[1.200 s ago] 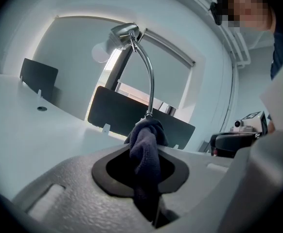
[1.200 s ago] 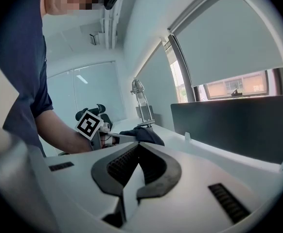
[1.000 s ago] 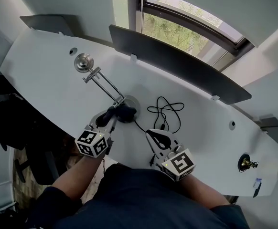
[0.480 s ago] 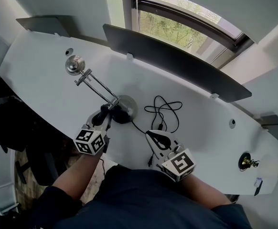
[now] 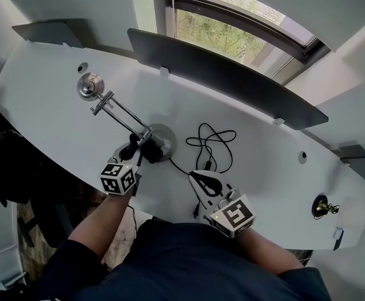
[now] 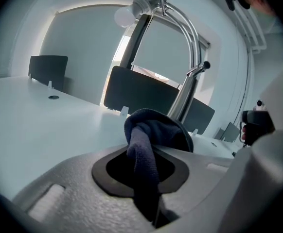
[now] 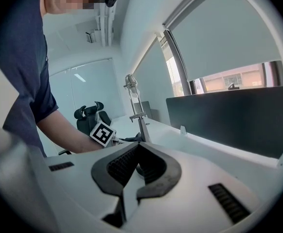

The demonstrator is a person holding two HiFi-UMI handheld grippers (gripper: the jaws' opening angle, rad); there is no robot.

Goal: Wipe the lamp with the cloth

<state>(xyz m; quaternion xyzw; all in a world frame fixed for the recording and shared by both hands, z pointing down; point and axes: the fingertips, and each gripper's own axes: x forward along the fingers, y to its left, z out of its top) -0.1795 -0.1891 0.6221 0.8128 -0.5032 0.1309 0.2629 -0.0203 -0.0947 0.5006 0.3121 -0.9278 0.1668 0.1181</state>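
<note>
The right gripper (image 5: 202,180) lies at the near edge of the desk (image 5: 57,105), where it lay a second ago. Its jaws are closed on each other with nothing between them. The left gripper (image 5: 134,154) has pushed a little farther in over the desk. Its jaws are clamped on the dark cloth (image 5: 150,153). A second ago the cloth covered the near side of the base (image 5: 167,137). It now sits at the base's left rim, by the foot of the lamp (image 5: 123,113). A black cable (image 5: 215,144) lies looped on the desk just right of the base, as before. The lamp slants away to the left and ends in the lamp head (image 5: 89,85). Beyond it a dark divider (image 5: 232,83) stands along the far edge of the desk, with the window (image 5: 220,36) behind.

The head view shows how everything is laid out, but not the jaws themselves. The left gripper view shows the left gripper (image 6: 141,166) pinching a fold of the cloth (image 6: 153,135), which bunches up past the jaw tips. The lamp's (image 6: 187,81) chrome rods rise right behind the cloth and curve over to the lamp head (image 6: 149,1) at the top. Whether the cloth touches the rods cannot be told from this view.

The right gripper view shows the pads of the right gripper (image 7: 136,169) meeting at the tips with a hollow between them. Past them it shows the person's bare forearm and the marker cube of the left gripper (image 7: 102,134). Farther off are the upright lamp (image 7: 134,106) and a black chair (image 7: 89,114), which the other gripper view lacks.
</note>
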